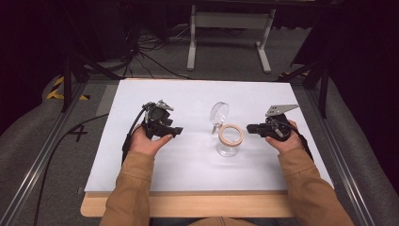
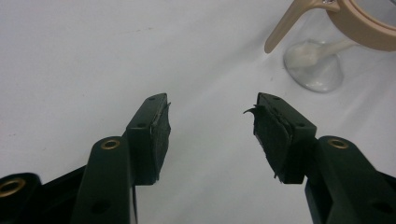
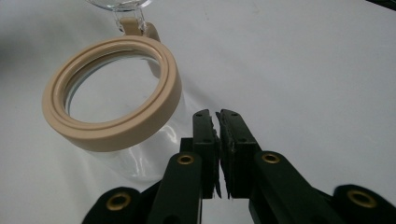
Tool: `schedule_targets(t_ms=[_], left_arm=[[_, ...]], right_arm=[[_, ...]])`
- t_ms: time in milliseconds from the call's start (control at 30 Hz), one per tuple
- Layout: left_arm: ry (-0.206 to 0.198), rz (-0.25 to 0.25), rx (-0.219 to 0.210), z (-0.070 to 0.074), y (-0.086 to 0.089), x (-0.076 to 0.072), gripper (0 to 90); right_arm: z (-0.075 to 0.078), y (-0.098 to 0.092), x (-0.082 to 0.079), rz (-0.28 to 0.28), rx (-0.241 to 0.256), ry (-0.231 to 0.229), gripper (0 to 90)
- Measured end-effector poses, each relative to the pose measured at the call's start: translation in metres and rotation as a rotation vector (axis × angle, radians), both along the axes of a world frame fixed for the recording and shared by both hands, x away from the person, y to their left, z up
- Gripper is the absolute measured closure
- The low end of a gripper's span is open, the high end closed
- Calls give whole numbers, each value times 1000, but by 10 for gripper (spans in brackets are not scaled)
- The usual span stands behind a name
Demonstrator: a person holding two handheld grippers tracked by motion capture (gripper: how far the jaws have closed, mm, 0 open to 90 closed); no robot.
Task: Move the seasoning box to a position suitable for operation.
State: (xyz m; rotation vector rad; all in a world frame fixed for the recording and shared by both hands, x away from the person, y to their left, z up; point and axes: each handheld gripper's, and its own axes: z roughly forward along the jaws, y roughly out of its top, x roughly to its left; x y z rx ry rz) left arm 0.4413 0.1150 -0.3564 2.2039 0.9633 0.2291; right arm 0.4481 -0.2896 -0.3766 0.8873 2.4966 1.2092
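1. 2 hands come in from the near edge of the white table (image 1: 188, 160), each holding a gripper; bare surface lies in front of both forearms.
2. Left gripper (image 1: 175, 132) sits left of centre with its jaws standing wide apart on nothing; in the left gripper view (image 2: 212, 123) white table shows through the gap.
3. Right gripper (image 1: 249, 127) sits just right of the jar, and the right gripper view (image 3: 218, 116) shows its jaws pressed together, empty, close beside the glass wall but apart from it.
4. Between the 2 grippers stands a clear glass jar (image 1: 229, 141) with a tan ring (image 3: 109, 91) around its mouth.
5. Its clear hinged lid (image 1: 219, 113) stands flipped open behind the mouth, plain from the high view; the left gripper view shows the jar's base (image 2: 312, 65).
6. Beyond the jar, open table runs to the far edge.
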Motion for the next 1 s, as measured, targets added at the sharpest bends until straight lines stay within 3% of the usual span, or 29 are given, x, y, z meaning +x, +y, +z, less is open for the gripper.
schedule_targets(t_ms=[167,333,767,1000], left_arm=[[-5,-9,4,0,0,0,459],[27,-31,-55,1,2,-1,450],[5,-28,-26,0,-1,-2,445],[-2,-32,-25,0,-3,-3,449]], right_arm=[[-1,1,0,-2,-1,7,843],[-5,4,2,10,17,12,844],[-17,12,6,23,11,34,829],[-21,18,5,47,4,49,867]])
